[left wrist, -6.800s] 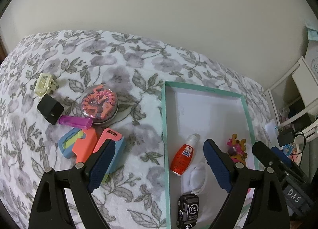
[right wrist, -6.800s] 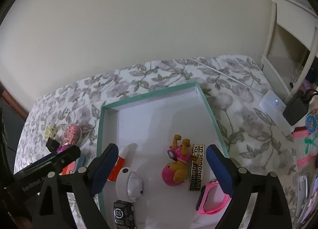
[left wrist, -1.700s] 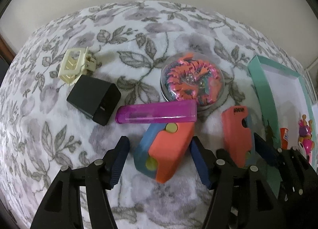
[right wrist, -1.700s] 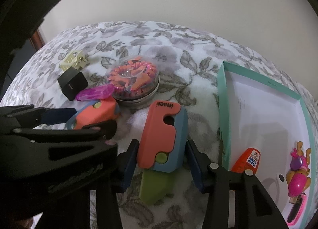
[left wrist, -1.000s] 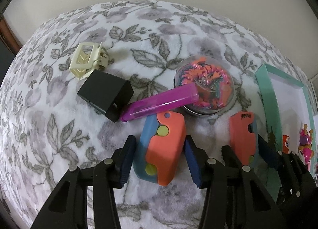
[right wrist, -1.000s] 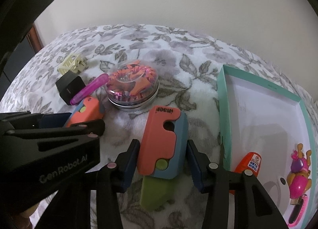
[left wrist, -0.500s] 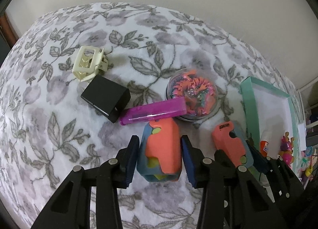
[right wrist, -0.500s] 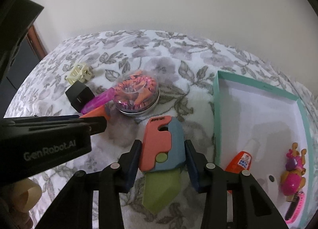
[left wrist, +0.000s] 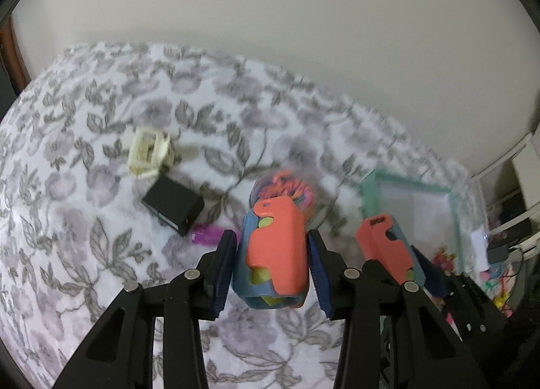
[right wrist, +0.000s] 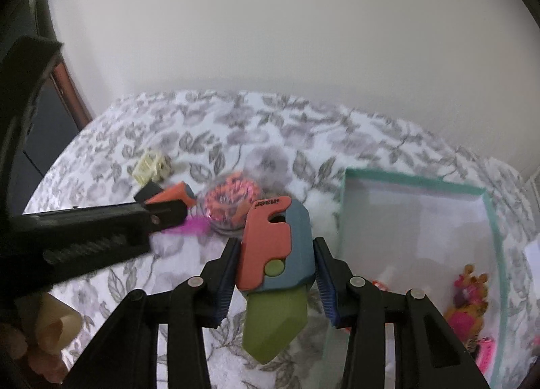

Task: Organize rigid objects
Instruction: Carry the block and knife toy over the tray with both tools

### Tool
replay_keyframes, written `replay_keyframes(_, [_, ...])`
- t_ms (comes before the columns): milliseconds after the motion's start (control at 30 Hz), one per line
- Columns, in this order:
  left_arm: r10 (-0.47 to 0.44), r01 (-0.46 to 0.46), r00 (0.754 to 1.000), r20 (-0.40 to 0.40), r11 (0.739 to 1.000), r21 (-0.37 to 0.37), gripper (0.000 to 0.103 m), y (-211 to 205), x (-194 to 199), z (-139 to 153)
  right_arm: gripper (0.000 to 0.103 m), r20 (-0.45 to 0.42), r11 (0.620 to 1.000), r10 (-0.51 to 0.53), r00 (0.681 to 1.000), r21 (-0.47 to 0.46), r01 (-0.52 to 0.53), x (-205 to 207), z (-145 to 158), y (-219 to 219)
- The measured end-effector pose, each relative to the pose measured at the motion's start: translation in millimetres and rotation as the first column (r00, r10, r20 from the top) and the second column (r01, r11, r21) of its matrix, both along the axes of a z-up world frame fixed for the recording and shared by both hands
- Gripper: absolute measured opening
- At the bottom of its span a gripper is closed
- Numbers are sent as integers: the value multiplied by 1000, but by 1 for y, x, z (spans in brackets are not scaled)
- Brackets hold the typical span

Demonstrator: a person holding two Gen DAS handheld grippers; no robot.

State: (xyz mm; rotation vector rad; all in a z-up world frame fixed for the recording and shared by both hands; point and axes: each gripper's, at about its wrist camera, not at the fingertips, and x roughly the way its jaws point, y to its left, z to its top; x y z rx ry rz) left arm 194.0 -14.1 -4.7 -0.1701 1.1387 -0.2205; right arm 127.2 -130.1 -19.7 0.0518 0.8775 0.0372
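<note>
Gripping one orange-and-blue toy knife apiece, both grippers hang above the floral cloth [left wrist: 77, 220]. At centre of the left wrist view, the left gripper [left wrist: 271, 266] has just been closing and its blue pads now press both sides of the left knife [left wrist: 275, 254]. Centre of the right wrist view, the right gripper [right wrist: 276, 277] pinches the right knife [right wrist: 275, 250], green blade pointing down. Behind, mid-frame, lie a round tin [right wrist: 233, 203], a black block [left wrist: 172, 203], a cream clip [left wrist: 148, 153] and a purple tube [left wrist: 207, 237]. The teal tray [right wrist: 411, 181] sits at right, holding a pink figure [right wrist: 467, 301].
</note>
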Motion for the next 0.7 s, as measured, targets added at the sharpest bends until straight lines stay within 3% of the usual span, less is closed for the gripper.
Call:
replay_keyframes(233, [13, -3, 992, 125, 997, -73, 44, -2, -6, 38, 45, 59, 999, -37, 998, 15, 36, -8, 26, -20])
replay_keyframes(700, [-75, 88, 975, 207, 995, -55, 44, -53, -20, 46, 45, 87, 982, -171, 981, 90, 163, -25, 45, -93])
